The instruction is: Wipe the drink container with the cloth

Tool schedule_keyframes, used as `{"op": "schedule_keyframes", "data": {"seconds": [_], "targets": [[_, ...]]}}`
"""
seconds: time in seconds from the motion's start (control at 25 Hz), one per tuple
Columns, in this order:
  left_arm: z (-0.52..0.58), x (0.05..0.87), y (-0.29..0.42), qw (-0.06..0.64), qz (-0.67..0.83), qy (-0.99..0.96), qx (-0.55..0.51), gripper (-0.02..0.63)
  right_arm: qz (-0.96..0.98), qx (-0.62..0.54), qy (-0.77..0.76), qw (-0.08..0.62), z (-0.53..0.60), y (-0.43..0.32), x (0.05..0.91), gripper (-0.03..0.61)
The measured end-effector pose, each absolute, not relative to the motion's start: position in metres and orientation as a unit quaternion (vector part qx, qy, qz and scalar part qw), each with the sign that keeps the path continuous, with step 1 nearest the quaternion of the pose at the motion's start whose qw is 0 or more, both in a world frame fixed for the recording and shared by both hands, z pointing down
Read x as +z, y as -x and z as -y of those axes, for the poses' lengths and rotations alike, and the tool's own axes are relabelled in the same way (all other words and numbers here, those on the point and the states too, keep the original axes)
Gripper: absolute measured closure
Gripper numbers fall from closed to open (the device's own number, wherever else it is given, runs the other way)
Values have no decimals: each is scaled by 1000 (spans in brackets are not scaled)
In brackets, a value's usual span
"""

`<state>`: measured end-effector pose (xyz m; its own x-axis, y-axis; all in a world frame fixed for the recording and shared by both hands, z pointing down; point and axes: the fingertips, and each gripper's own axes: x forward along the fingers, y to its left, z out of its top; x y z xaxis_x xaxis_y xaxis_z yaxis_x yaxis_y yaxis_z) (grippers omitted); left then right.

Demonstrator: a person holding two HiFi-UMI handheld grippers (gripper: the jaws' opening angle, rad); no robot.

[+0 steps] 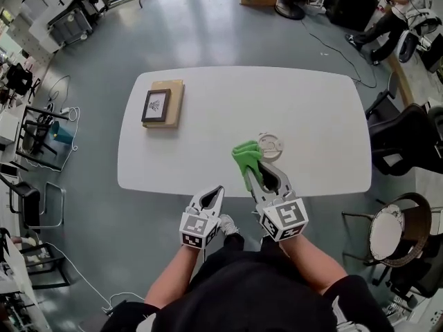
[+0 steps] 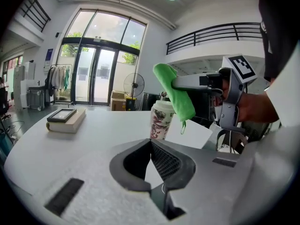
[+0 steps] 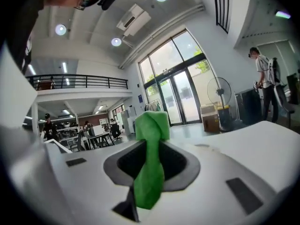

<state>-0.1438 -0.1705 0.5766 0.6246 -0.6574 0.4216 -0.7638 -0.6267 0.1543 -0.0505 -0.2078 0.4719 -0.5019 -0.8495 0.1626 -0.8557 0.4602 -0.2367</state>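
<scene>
Indoors, white table [image 1: 297,116] under cup [image 1: 270,146], cloth [image 1: 246,156] (grey floor [image 1: 208,33]).

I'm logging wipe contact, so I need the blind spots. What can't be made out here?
- Head view: cup sides; only its top shows from above.
- Left gripper view: cup base, behind the left gripper; rim's right part, behind the cloth.
- Right gripper view: no cup shows; the cloth blocks the middle.

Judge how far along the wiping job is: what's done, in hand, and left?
Done: the green cloth is picked up, clamped in the right gripper. In hand: it is held at the lidded cup; contact can't be confirmed. To do: the wiping itself; the left gripper is shut and empty, away from the cup.
</scene>
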Motion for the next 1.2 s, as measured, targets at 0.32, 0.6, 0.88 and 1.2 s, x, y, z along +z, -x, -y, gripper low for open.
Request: {"op": "schedule_keyframes", "data": {"seconds": [0.32,0.6,0.88,1.2], "targets": [[175,535,94,126,381,-906,138,606,857,44,-514,6,186,-25,418,495],[183,503,79,94,388,-909,119,606,835,27,-549,1,178,-63,408,495],[180,489,64,83,388,-911,110,606,830,4,-557,3,164,-75,402,495],[172,486,54,82,389,-911,112,606,830,-2,-557,3,156,-83,404,495]]}}
